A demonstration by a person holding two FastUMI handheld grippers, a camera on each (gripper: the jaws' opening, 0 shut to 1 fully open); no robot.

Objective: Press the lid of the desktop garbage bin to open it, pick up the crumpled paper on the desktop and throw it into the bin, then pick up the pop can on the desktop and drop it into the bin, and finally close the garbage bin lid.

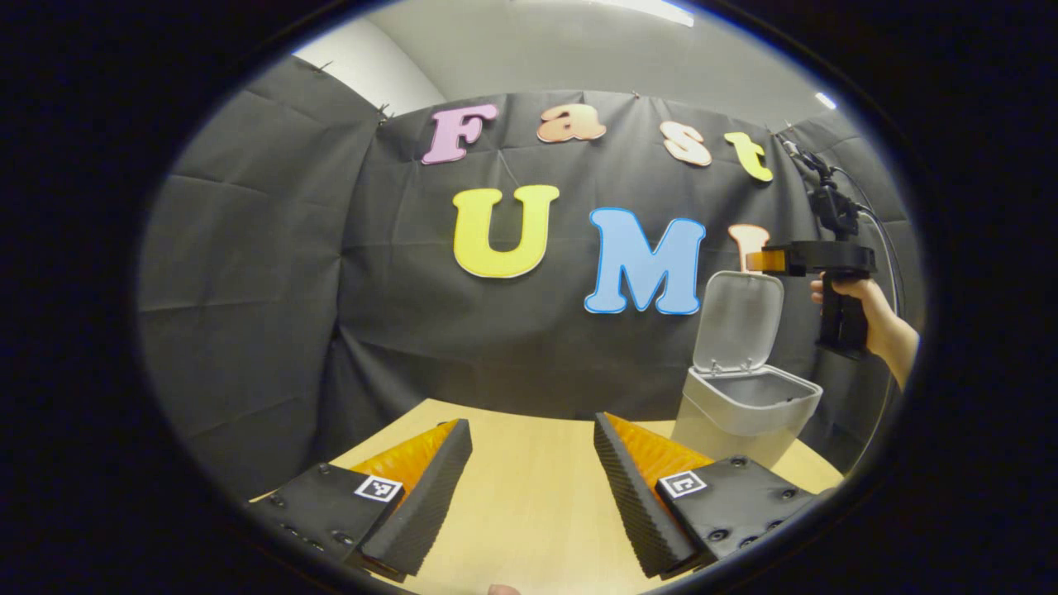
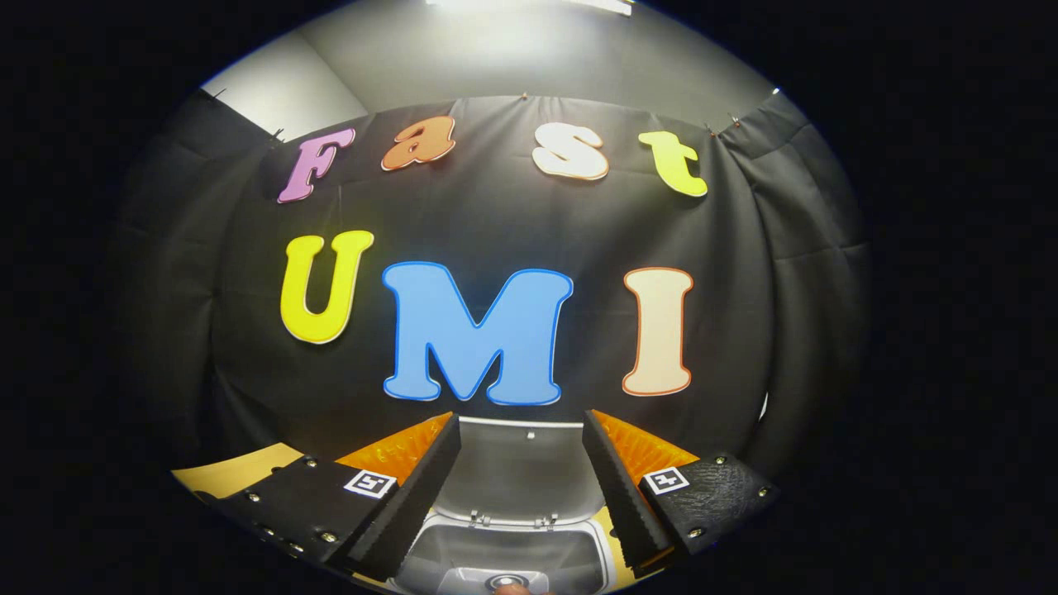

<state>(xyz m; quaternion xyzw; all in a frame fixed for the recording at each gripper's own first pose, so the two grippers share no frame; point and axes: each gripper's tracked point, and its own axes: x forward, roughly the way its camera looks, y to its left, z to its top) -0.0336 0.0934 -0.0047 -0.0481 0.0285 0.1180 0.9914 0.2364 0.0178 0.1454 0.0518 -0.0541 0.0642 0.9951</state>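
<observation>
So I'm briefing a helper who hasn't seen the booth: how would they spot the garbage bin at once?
Start at the wooden table in front of the black cloth wall. At its far right corner stands the garbage bin, pale grey, its lid flipped upright against the wall. The right hand-held gripper hovers open above its mouth.

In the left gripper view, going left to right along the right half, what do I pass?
Left gripper over the table → garbage bin, its lid up → right gripper → the hand holding it.
</observation>
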